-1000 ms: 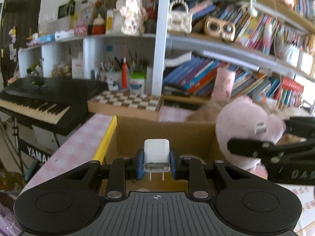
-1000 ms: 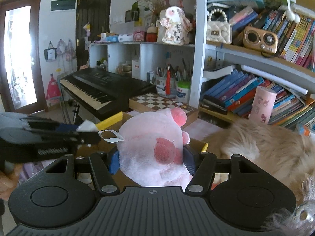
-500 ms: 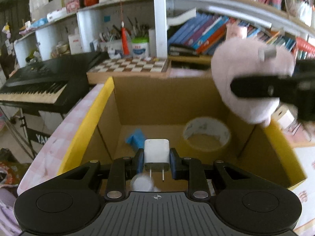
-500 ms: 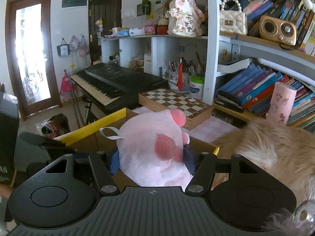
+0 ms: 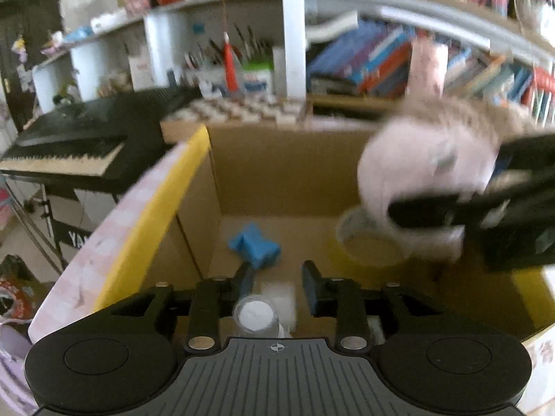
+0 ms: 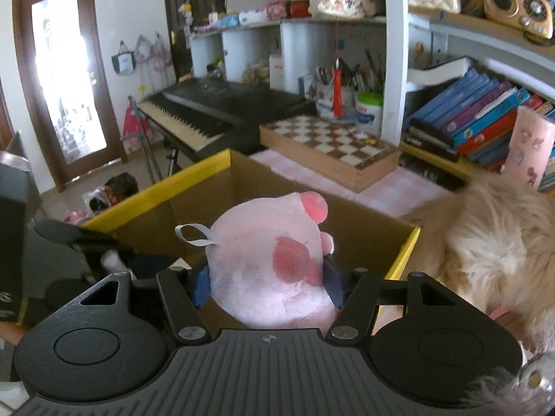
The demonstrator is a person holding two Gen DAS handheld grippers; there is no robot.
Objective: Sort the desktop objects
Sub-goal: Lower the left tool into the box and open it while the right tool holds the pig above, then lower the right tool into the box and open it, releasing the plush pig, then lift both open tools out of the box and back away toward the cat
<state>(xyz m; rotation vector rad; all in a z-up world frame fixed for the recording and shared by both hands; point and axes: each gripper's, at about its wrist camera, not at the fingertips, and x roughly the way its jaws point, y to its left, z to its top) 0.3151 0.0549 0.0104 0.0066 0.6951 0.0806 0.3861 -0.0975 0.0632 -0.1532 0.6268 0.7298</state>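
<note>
Nearest, the left hand-held gripper (image 5: pixel 275 286) is seen with its jaws opening and nothing pinched; a blurred white object (image 5: pixel 277 303) lies below the gap, inside the yellow-rimmed cardboard box (image 5: pixel 277 173). Further on, the round pink plush toy (image 6: pixel 267 263) is pinched by the right hand-held gripper (image 6: pixel 267 286) over the box. A release into the box is judged the next requirement.
</note>
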